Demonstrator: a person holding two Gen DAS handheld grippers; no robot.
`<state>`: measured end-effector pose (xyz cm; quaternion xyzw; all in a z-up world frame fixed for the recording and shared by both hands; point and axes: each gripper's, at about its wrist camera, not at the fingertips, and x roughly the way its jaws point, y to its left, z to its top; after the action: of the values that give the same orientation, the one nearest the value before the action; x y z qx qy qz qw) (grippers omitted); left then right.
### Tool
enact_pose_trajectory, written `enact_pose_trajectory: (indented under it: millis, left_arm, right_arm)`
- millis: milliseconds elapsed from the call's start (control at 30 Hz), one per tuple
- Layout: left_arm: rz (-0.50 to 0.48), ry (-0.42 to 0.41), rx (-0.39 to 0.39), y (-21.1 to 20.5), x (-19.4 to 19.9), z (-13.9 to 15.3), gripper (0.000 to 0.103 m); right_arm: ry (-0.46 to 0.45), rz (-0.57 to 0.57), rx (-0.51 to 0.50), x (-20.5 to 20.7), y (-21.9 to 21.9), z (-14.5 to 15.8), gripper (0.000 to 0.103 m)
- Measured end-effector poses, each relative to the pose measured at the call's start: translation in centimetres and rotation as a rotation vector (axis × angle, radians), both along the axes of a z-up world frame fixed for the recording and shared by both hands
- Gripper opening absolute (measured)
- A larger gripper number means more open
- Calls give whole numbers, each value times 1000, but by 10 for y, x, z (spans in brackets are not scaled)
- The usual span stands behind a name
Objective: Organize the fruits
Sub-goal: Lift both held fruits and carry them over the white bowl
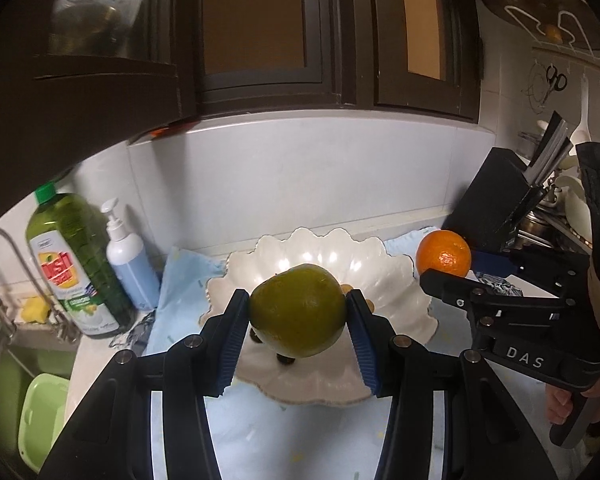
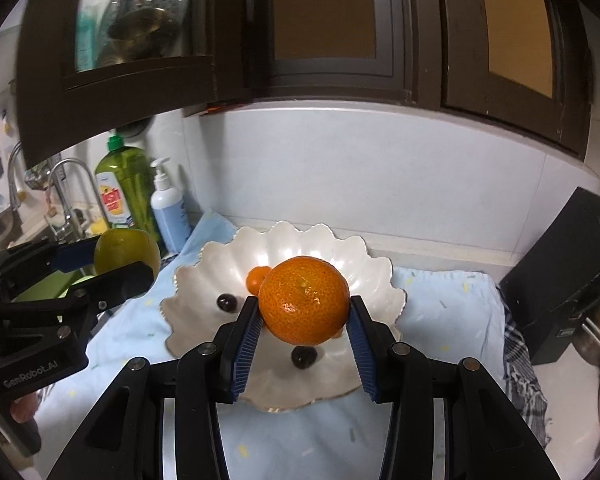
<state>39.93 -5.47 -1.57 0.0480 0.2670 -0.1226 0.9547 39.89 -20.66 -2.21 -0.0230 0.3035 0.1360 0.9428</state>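
1. The left gripper [image 1: 298, 312] is partly closed around a green fruit [image 1: 298, 310]; both blue ribbed pads [image 1: 232, 340] press its sides, and the fruit hangs clear above the bowl, touching nothing else.
2. The right gripper [image 2: 304, 304] is likewise partly closed, clamped on a large orange [image 2: 304, 300]; its pads [image 2: 246, 340] meet the peel on the left and right flanks, with the orange lifted off the bowl's floor.
3. Seen from the left wrist, the right gripper [image 1: 450, 270] comes in from the right edge with the orange [image 1: 443, 254] at its tips, just past the bowl's right rim; a hand [image 1: 572, 400] grips its handle low at the right.
4. Seen from the right wrist, the left gripper [image 2: 112, 264] sits at the left with the green fruit [image 2: 126, 250] between its fingers, beside the bowl's left rim.
5. The white scalloped bowl [image 2: 228, 256] rests on a pale blue cloth [image 2: 440, 292]; inside lie a small orange [image 2: 257, 278] and two dark round fruits [image 2: 227, 303] (what kind cannot be told), one near the left, one [image 2: 303, 357] toward the front.
6. Beyond the cloth on the left stand a green dish-soap bottle [image 1: 74, 264] and a white pump bottle [image 1: 130, 256], side by side next to the sink tap [image 2: 66, 196]; a black knife block [image 1: 500, 196] stands at the right by the wall.
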Motion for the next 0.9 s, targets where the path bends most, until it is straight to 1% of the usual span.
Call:
enact_pose_trajectory:
  millis: [133,267,333,567,767,900]
  left_arm:
    - [-7,20,9,-6,22,-3,49]
    - [-22,46,11,-11,45,-7,49]
    - [-29,69,2,-12,59,-10,49]
    - [-25,151,12,-21,107,-27,49]
    - [-19,225,27,-30,134,-47,49]
    - [-15,274,21,-34,148,-58,49]
  right_arm:
    - [26,-14,9,22,-4,-5,45]
    - [52,-24,-17,43,-5,-12,45]
    - [65,-30,-32,53,-5,-15,45]
    - [132,-45,-57,89,-7,-32,45]
    - [184,-47,-83,112,-10,-45,45]
    - [219,-50,-100,125,-13,-55,45]
